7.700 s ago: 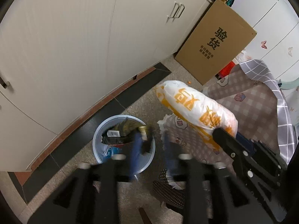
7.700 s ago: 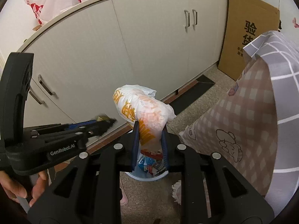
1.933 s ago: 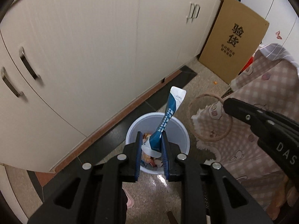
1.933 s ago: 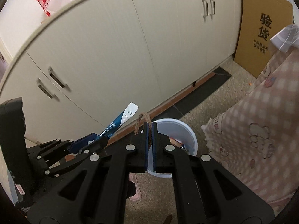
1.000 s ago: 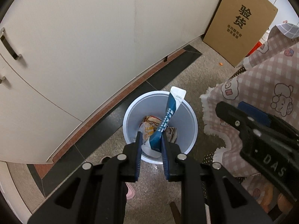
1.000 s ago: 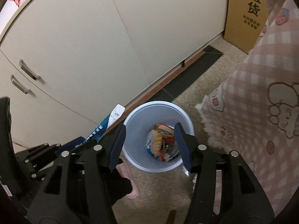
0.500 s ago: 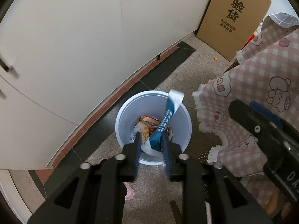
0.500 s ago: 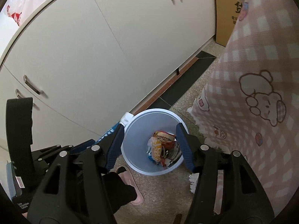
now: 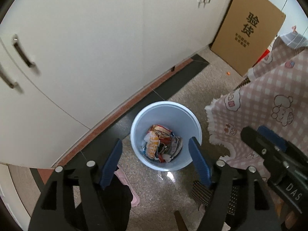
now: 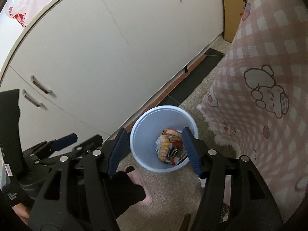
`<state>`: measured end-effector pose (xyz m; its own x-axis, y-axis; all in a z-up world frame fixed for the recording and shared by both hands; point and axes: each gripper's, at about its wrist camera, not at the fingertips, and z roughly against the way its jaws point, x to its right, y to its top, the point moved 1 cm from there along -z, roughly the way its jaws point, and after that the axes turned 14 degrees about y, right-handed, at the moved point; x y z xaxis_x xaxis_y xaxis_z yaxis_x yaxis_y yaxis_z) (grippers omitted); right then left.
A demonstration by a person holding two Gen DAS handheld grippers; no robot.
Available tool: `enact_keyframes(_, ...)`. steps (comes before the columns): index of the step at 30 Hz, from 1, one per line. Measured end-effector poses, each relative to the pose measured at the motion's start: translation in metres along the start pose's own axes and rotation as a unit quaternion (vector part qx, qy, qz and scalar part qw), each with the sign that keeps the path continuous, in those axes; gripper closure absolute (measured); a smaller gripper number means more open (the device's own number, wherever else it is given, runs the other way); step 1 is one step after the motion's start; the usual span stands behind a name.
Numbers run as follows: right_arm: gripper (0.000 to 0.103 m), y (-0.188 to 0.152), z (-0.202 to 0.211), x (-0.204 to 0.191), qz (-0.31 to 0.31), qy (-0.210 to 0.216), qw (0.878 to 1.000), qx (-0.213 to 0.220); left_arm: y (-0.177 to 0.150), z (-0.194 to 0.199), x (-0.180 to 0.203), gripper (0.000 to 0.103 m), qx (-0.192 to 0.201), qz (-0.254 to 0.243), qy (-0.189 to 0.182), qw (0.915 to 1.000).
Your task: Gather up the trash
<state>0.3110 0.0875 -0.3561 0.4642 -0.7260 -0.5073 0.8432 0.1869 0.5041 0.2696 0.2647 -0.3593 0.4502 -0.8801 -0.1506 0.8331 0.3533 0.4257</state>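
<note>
Both claws were hanging over the light blue trash bin (image 9: 166, 113) on the speckled floor (image 9: 159, 194), right next to the cream cabinets (image 9: 96, 38). The left gripper (image 9: 156, 160) had its blue pads spread wide with nothing between them; the jaws had just been opening, and all you could see in the gap was the bin itself down below. The right gripper (image 10: 155, 151) was the same deal, jaws apart and just been opening a bit further, nothing pinched, just framing the bin (image 10: 146, 132) from above. The trash (image 9: 162, 146) was sitting at the bottom of the bin, a crumpled heap of wrappers, some orange and white, some red, some darker bits, and the right wrist view showed the same pile (image 10: 170, 146). From the left wrist view the right gripper's black body poked in at the lower right, in front of the pink checked tablecloth (image 9: 269, 104) with cartoon bears that hung down beside the bin. A brown cardboard box (image 9: 248, 28) with black Chinese characters leaned against the cabinets further back. A pink slipper (image 10: 138, 181) lay on the floor just beside the bin, partly hidden behind the gripper body. There was a white plastic bag (image 10: 25, 5) with red print up on the cabinet top in the right view.
</note>
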Motion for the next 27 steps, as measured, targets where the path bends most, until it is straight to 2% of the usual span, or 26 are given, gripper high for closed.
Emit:
enact_keyframes(3, 0.041, -0.002, 0.007, -0.015, -0.004, 0.010, 1.000, 0.002, -0.001, 0.021, -0.015, 0.030, 0.019, 0.013, 0.011, 0.9997)
enact_keyframes(6, 0.040, -0.005, 0.023, -0.039, 0.021, 0.014, 1.000, 0.011, -0.002, 0.052, -0.030, 0.030, 0.049, 0.034, 0.010, 0.9982)
enact_keyframes(11, 0.038, -0.012, 0.067, -0.063, 0.042, 0.007, 0.998, 0.050, -0.008, 0.111, -0.043, 0.027, 0.105, 0.045, 0.006, 0.9934)
enact_keyframes(17, 0.033, -0.026, 0.146, -0.089, 0.061, -0.008, 0.991, 0.119, -0.023, 0.195, -0.050, 0.023, 0.178, 0.050, -0.014, 0.9827)
enact_keyframes(22, 0.030, -0.040, 0.215, -0.104, 0.083, -0.030, 0.981, 0.173, -0.044, 0.265, -0.036, 0.020, 0.240, 0.023, -0.030, 0.9701)
enact_keyframes(27, 0.020, -0.060, 0.285, -0.113, 0.104, -0.062, 0.968, 0.221, -0.072, 0.324, -0.016, 0.015, 0.291, -0.005, -0.037, 0.9560)
